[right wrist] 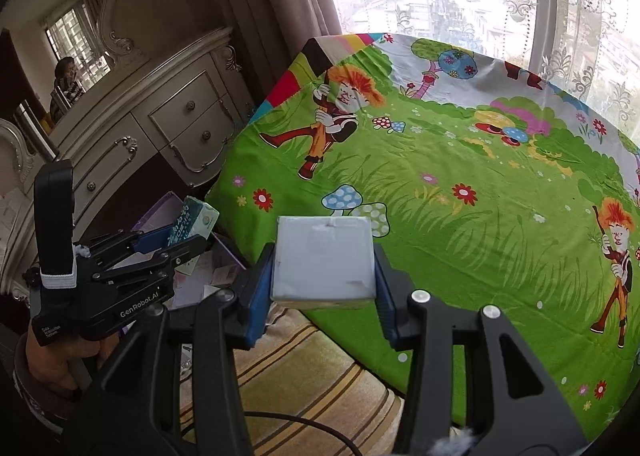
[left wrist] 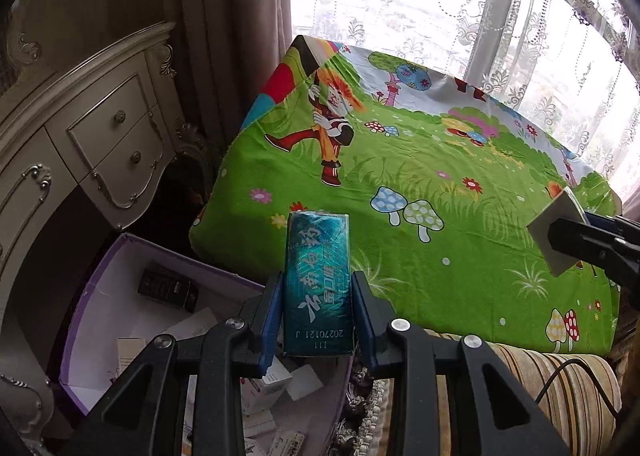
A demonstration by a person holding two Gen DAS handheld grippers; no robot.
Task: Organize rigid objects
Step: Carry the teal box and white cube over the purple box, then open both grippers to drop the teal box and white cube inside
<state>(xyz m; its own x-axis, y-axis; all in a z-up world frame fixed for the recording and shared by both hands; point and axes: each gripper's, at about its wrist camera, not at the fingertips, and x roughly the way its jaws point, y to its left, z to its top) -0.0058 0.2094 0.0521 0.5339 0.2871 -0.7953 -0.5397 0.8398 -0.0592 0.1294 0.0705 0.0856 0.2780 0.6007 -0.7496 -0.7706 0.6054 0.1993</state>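
My left gripper (left wrist: 318,292) is shut on a tall teal box (left wrist: 318,280) with white lettering, held upright above the near left edge of the table. Seen from the right wrist, the same left gripper (right wrist: 182,234) grips that teal box (right wrist: 194,221) over the purple bin. My right gripper (right wrist: 324,268) is shut on a flat white square box (right wrist: 324,260), held over the table's near edge. In the left wrist view, the right gripper (left wrist: 560,238) and its white box (left wrist: 554,228) enter from the right.
A table under a green cartoon cloth (left wrist: 440,191) fills the middle. A purple bin (left wrist: 100,284) with several small boxes stands on the floor at the left. A cream carved dresser (left wrist: 80,135) lies behind it. A striped cushion (right wrist: 312,376) and a black cable are nearest.
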